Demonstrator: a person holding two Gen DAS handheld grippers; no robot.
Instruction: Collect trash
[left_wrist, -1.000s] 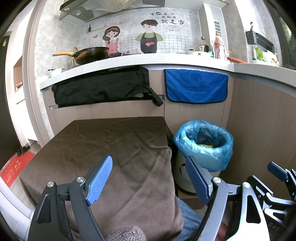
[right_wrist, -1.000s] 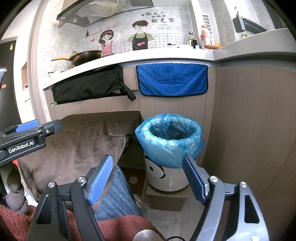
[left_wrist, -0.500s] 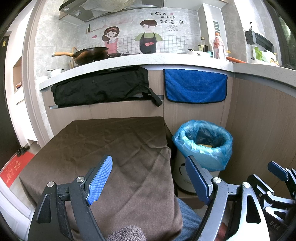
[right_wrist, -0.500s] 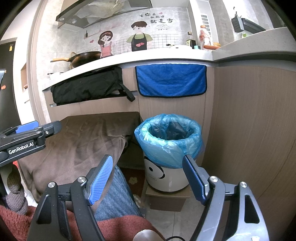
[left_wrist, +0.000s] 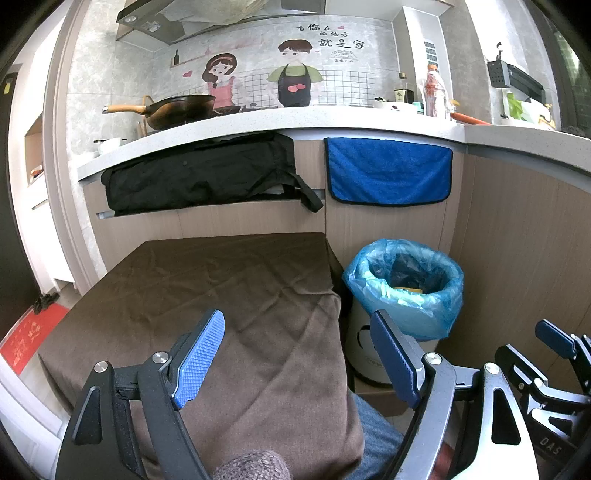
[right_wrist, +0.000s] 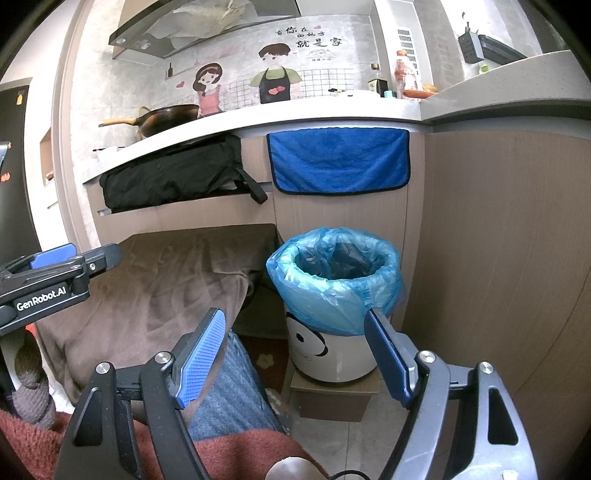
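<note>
**Both grippers held wide and empty by the lined bin**

The left wrist view looks down into the trash bin (left_wrist: 404, 291), where a yellow scrap (left_wrist: 406, 289) lies inside the blue liner; the right wrist view sees only dark, crumpled contents there (right_wrist: 341, 258). The right view alone shows the panda face on the bin's white wall (right_wrist: 310, 339) and the small cardboard box (right_wrist: 332, 398) the bin stands on. It also shows the person's jeans-clad leg (right_wrist: 229, 391) left of the bin.

The left gripper (left_wrist: 297, 363) has its jaws spread wide, holding and touching nothing; it hangs over the brown tablecloth (left_wrist: 207, 295), just left of the bin. The right gripper (right_wrist: 293, 356) is likewise spread wide and empty, in front of the bin, its right fingertip overlapping the liner's lower edge in the picture; contact cannot be told.

The bin stands upright, mouth facing up, below the blue towel (right_wrist: 338, 162) hanging from the counter and just right of the table.
</note>
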